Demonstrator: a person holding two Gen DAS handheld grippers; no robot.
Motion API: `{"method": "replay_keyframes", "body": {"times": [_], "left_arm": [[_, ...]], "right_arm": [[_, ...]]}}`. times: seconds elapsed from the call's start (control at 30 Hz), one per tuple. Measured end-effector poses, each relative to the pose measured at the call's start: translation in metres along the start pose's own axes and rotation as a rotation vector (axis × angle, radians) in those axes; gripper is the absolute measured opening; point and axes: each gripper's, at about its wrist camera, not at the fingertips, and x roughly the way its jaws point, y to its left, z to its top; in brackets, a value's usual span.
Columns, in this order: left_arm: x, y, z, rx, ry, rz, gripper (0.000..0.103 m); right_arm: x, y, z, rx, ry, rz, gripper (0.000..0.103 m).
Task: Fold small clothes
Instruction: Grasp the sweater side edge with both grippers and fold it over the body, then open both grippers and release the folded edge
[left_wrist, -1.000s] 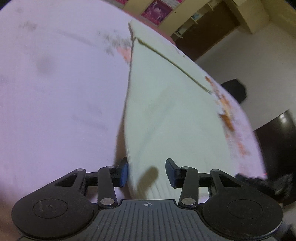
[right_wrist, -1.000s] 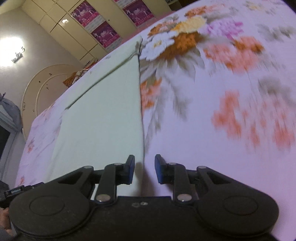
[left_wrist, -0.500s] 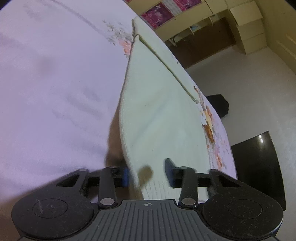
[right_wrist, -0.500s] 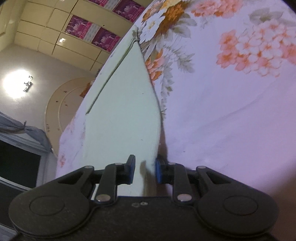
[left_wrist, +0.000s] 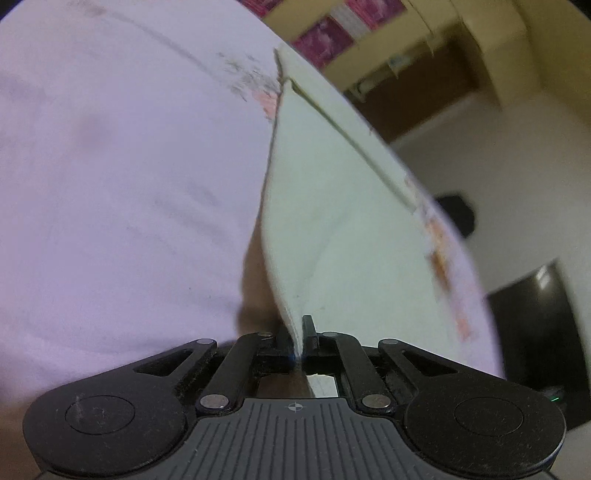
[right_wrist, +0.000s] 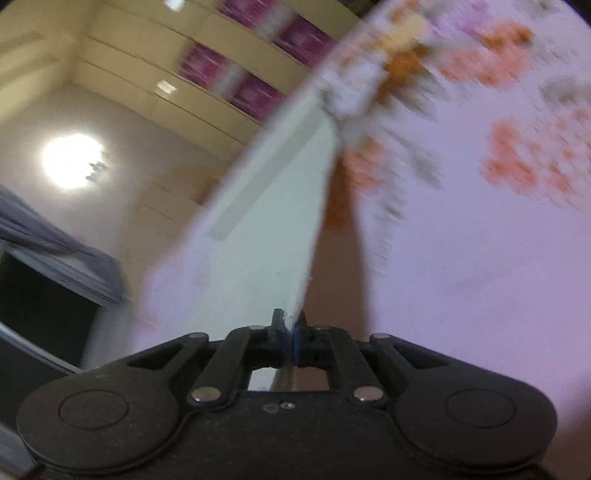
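A pale cream garment (left_wrist: 332, 206) lies on a pink flowered bedsheet (left_wrist: 122, 177). My left gripper (left_wrist: 299, 334) is shut on the garment's near left corner, and the cloth rises from the sheet into the pinched fingers. In the right wrist view the same garment (right_wrist: 266, 236) runs away from me, blurred. My right gripper (right_wrist: 290, 328) is shut on its near right edge, which lifts off the flowered bedsheet (right_wrist: 480, 240) and casts a shadow beside it.
Beyond the bed's far edge stand cream wall cabinets with magenta panels (right_wrist: 240, 70) and a dark opening (left_wrist: 417, 92). A dark object (left_wrist: 456, 214) sits on the floor and a black surface (left_wrist: 535, 332) lies at the right. A ceiling light (right_wrist: 72, 160) glares.
Both grippers closed from partly open onto the garment's near corners. The held edges now lift off the sheet, and both views have tilted and blurred.
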Motion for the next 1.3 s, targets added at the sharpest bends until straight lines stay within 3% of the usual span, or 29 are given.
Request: {"method": "replay_keyframes", "body": {"times": [0.07, 0.2, 0.37, 0.57, 0.77, 1.03, 1.3], "left_arm": [[-0.004, 0.0, 0.003, -0.024, -0.018, -0.015, 0.003], [-0.014, -0.003, 0.009, -0.074, -0.063, -0.078, 0.003], [-0.011, -0.022, 0.034, -0.079, -0.108, -0.114, 0.003], [0.008, -0.069, 0.1, -0.043, -0.182, -0.113, 0.003], [0.03, -0.087, 0.171, -0.056, -0.234, -0.086, 0.003], [0.097, -0.089, 0.253, -0.084, -0.257, -0.023, 0.003], [0.18, -0.07, 0.304, -0.1, -0.216, 0.073, 0.003]], "right_arm": [[0.013, -0.008, -0.003, 0.008, 0.062, -0.084, 0.004], [0.0, -0.004, 0.004, 0.05, -0.031, -0.008, 0.004], [-0.007, 0.022, 0.034, -0.011, -0.086, 0.017, 0.004], [0.013, 0.063, 0.095, -0.106, -0.135, 0.004, 0.004], [0.033, 0.089, 0.158, -0.121, -0.155, 0.019, 0.004], [0.115, 0.09, 0.247, -0.078, -0.121, 0.013, 0.004], [0.203, 0.048, 0.309, 0.032, -0.063, 0.021, 0.004]]}}
